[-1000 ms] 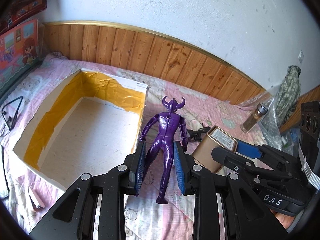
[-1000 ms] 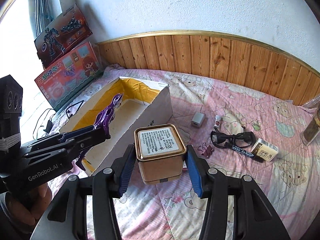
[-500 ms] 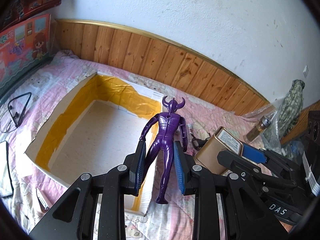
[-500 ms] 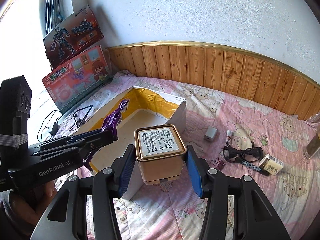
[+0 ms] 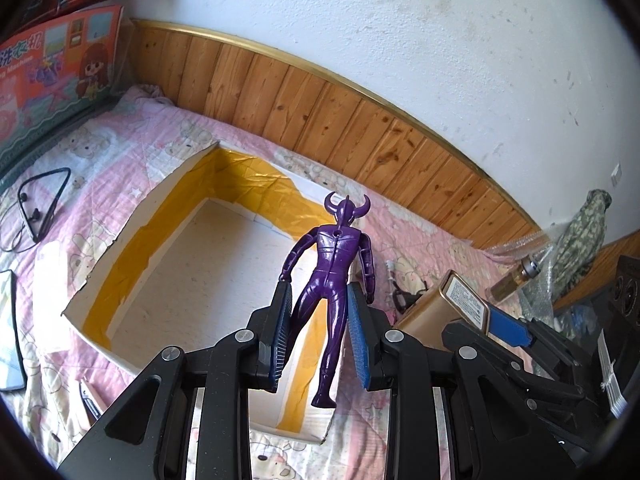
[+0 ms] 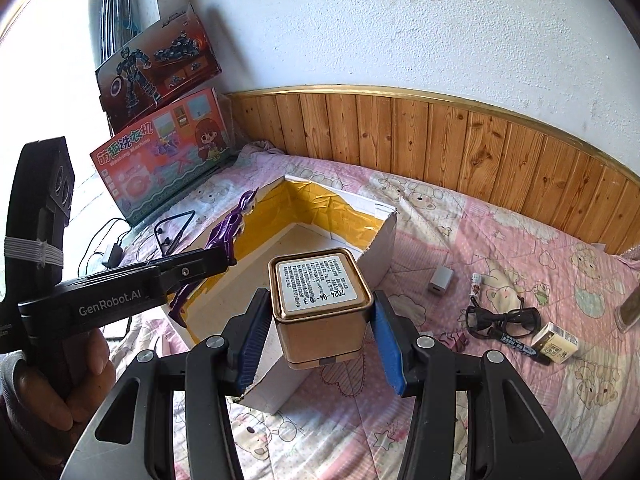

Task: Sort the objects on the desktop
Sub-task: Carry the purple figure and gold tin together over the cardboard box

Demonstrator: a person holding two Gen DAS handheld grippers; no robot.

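The left claw grips a purple figure at frame centre; the right claw clamps a gold tin beside the yellow-lined box.

wall: white plaster | panelling: wooden, gold-trimmed | toy cartons: two, leaning at left | camouflage cloth: far right

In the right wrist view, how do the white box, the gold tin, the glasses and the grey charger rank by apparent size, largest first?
1. White box
2. Gold tin, though it is nearest the camera, so enlarged
3. Glasses
4. Grey charger
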